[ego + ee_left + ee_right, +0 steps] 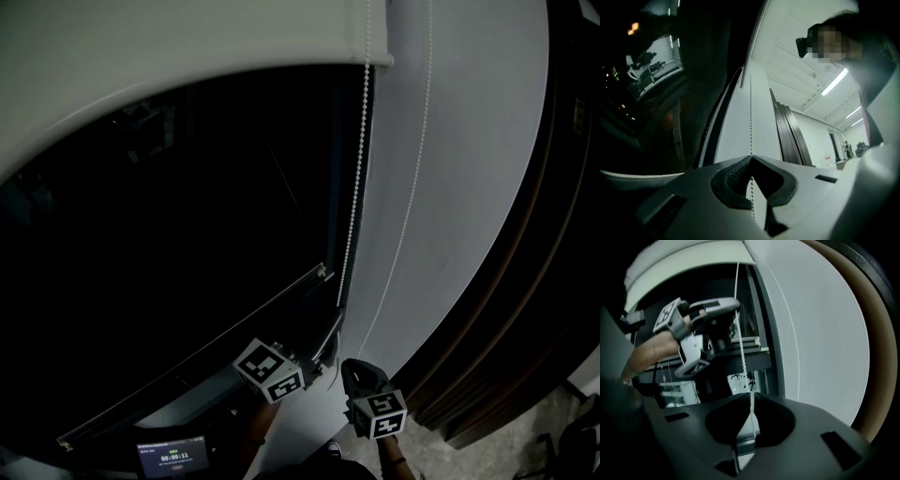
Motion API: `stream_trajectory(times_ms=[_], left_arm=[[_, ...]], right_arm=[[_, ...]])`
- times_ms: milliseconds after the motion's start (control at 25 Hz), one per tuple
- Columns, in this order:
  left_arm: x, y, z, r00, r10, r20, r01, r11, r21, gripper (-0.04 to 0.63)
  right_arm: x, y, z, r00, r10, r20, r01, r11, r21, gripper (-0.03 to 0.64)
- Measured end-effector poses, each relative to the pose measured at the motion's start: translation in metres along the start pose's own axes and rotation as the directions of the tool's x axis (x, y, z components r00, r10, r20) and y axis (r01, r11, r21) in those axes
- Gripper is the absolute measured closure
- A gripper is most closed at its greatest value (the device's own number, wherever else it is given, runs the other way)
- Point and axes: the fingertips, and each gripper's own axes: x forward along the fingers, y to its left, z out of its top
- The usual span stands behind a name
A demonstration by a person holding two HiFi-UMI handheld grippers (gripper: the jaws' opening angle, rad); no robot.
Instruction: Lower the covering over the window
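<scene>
At the right edge of the window (169, 234): both sets of jaws pinched shut on the bead chain (354, 187) of the blind (187, 47).

I saw the left gripper (751, 158) with its jaws fully together, the bead chain clamped between the tips and running straight up from them. The right gripper (751, 394) had its jaws closed on the same strand, lower down. From its view the left gripper sat above it on the chain, with a hand (647, 352) behind it. The other strand (412, 187) of the loop hung free against the white wall (469, 141), near the gripped one. The pale blind covered only the top of the window, and the dark glass below it stood uncovered.
</scene>
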Motion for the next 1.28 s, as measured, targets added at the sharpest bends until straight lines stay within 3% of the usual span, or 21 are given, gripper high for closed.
stream_trajectory(times_ms=[120,280,360,480,560,600,760,1080,1160,1280], left_arm=[[-0.002,0.006,-0.007,0.999,0.028,-0.021,-0.028,1.000,-0.013,0.592],[-0.009,0.012,-0.072,0.981,0.035,-0.190,-0.043,0.998,-0.041,0.592],[-0.021,0.013,-0.120,0.957,0.032,-0.290,-0.063,0.993,-0.098,0.592],[-0.050,0.008,-0.192,0.888,0.023,-0.459,-0.107,0.982,-0.158,0.592],[-0.069,0.001,-0.229,0.849,0.011,-0.528,-0.131,0.973,-0.191,0.592],[-0.075,-0.003,-0.240,0.843,0.004,-0.538,-0.139,0.968,-0.211,0.592],[-0.082,-0.013,-0.245,0.839,-0.013,-0.544,-0.141,0.960,-0.240,0.592],[-0.083,-0.007,-0.242,0.838,0.007,-0.546,-0.161,0.959,-0.235,0.592],[-0.084,-0.009,-0.242,0.839,0.008,-0.544,-0.167,0.956,-0.243,0.592],[-0.083,-0.011,-0.244,0.849,-0.004,-0.529,-0.157,0.953,-0.259,0.592]], right_arm=[[-0.019,-0.006,0.048,0.994,-0.002,0.110,0.000,1.000,0.012,0.603],[-0.043,-0.005,0.119,0.969,0.032,0.245,-0.024,0.999,-0.035,0.603],[-0.050,0.003,0.147,0.961,0.071,0.268,-0.053,0.996,-0.074,0.593],[-0.047,0.021,0.170,0.959,0.138,0.247,-0.113,0.987,-0.110,0.536],[-0.038,0.023,0.172,0.961,0.150,0.230,-0.121,0.983,-0.138,0.523],[-0.033,0.022,0.170,0.963,0.151,0.225,-0.118,0.981,-0.153,0.523],[-0.023,0.035,0.176,0.955,0.188,0.230,-0.151,0.974,-0.167,0.523],[-0.007,0.032,0.217,0.936,0.114,0.332,-0.064,0.985,-0.158,0.535],[-0.005,0.029,0.218,0.934,0.098,0.343,-0.056,0.990,-0.130,0.579],[-0.011,0.026,0.219,0.917,0.100,0.387,-0.091,0.995,-0.042,0.594]])
